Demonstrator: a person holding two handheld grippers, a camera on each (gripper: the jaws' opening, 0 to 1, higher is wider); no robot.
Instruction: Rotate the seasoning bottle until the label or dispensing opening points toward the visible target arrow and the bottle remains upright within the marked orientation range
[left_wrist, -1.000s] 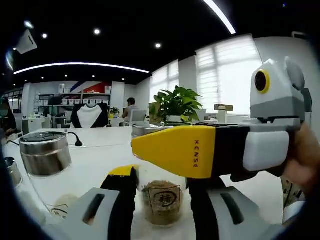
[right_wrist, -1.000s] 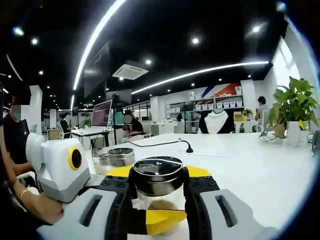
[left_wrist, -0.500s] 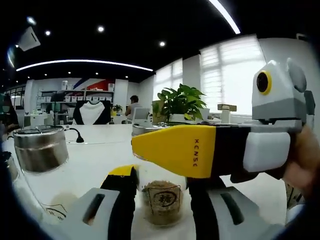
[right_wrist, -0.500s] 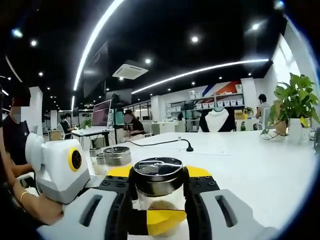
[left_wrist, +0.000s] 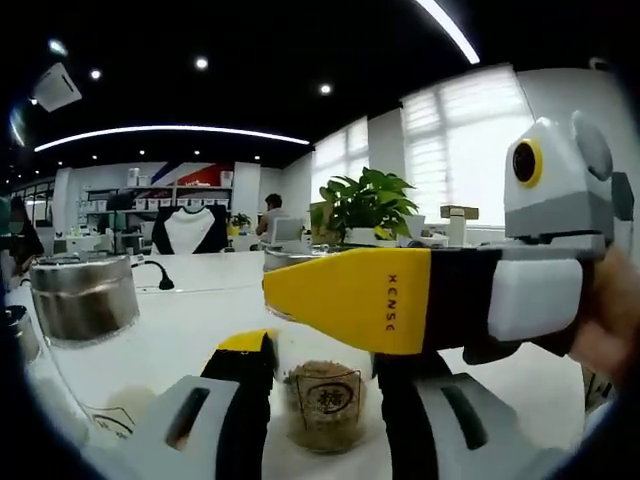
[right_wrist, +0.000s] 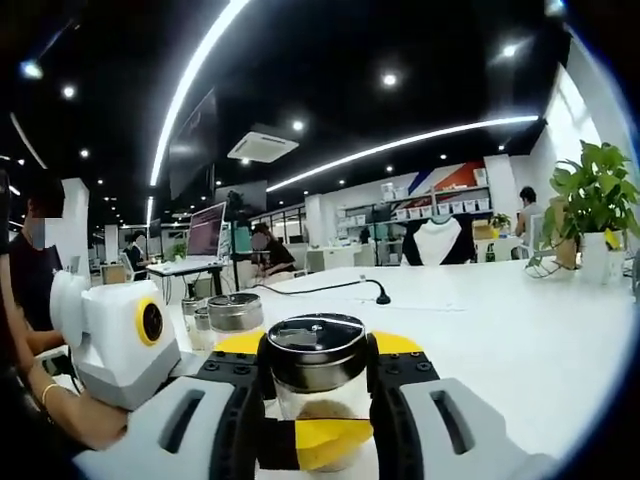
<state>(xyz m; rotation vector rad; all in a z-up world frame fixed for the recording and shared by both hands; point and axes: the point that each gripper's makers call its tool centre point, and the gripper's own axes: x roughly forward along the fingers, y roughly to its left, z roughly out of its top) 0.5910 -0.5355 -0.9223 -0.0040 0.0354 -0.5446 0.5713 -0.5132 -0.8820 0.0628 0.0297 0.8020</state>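
Gripping one glass seasoning bottle (right_wrist: 316, 385) from both sides, upright on the white table (right_wrist: 520, 340); right gripper (right_wrist: 316, 375) pinching under its dark lid (right_wrist: 315, 345), left gripper (left_wrist: 322, 385) pinching its labelled lower body; second jar (left_wrist: 82, 300) nearby

An open-plan office or showroom: long white tables (right_wrist: 520, 340), a person at a monitor (right_wrist: 203, 232), shelving with boxes (right_wrist: 440, 195) (a mannequin bust (right_wrist: 432, 240) stands before it), potted plants (left_wrist: 362, 205), blinds-covered windows (left_wrist: 455, 150), black ceiling with strip lights (right_wrist: 190, 85).
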